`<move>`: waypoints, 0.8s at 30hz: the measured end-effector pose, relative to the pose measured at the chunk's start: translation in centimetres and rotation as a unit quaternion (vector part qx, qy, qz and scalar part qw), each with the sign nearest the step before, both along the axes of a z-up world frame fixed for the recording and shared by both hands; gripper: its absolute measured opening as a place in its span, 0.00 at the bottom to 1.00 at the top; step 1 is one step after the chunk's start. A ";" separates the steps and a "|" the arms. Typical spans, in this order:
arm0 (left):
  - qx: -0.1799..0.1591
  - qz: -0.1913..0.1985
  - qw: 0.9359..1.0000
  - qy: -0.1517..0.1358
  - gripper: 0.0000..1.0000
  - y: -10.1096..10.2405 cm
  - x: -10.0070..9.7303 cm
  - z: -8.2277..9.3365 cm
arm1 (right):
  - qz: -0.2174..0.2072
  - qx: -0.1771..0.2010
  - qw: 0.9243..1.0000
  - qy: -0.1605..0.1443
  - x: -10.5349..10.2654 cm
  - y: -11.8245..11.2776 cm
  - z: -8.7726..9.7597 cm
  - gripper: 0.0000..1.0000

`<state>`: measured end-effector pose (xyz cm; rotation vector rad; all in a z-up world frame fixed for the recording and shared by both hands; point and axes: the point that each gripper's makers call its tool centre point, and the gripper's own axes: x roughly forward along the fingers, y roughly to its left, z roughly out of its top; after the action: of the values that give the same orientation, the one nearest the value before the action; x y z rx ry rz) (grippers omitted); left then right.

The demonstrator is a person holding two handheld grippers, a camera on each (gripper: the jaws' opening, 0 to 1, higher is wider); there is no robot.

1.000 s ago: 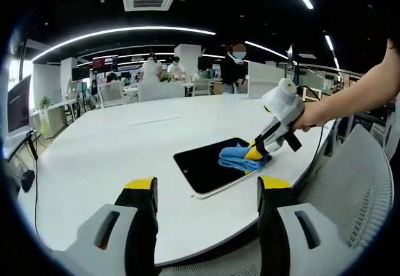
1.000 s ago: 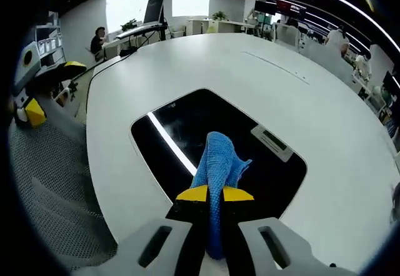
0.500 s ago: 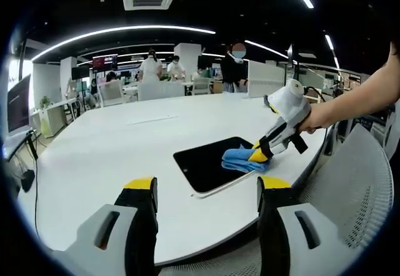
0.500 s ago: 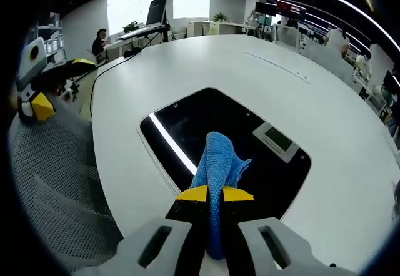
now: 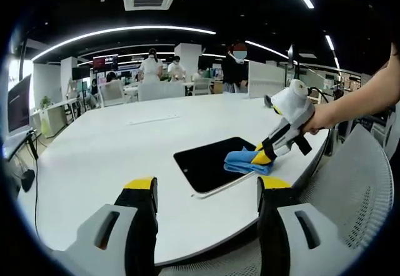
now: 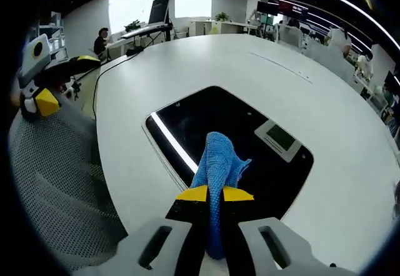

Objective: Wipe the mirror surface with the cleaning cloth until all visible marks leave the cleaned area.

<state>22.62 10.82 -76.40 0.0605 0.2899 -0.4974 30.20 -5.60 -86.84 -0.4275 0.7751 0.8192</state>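
Right gripper (image 6: 208, 193) is pinching the cloth (image 6: 219, 163) between its fingers, pressing it on the mirror (image 6: 206, 126); left gripper (image 5: 206, 185) is hanging spread, well apart.

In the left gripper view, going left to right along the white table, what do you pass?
Computer monitor → dark mirror → blue cloth → right gripper → person's hand → mesh chair.

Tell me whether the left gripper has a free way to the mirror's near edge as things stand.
Probably yes. The left gripper is open and holds nothing, and bare white table lies between it and the mirror. The right gripper, shut on the blue cloth, works the mirror's far right part, off that path.
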 end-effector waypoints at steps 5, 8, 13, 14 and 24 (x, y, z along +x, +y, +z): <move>0.000 -0.001 1.000 0.000 0.62 0.0 0.0 0.0 | 0.001 0.002 1.000 0.001 0.0 0.0 0.0 0.00; 0.000 0.000 1.000 0.001 0.62 0.0 0.0 -0.1 | 0.004 0.002 1.000 0.001 0.0 0.0 0.0 0.00; 0.000 0.000 1.000 0.001 0.62 -0.1 0.0 -0.1 | 0.009 0.002 1.000 -0.002 0.0 0.0 0.0 0.00; 0.000 0.000 1.000 0.001 0.62 -0.1 -0.1 -0.1 | 0.011 0.002 1.000 -0.003 0.0 0.0 0.0 0.00; 0.001 -0.001 1.000 0.002 0.62 0.0 -0.1 -0.2 | 0.002 0.005 1.000 0.002 0.0 -1.4 0.0 0.00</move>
<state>22.53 10.78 -76.58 0.0608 0.2945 -0.4987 30.22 -6.96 -86.86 -0.4192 0.7738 0.8283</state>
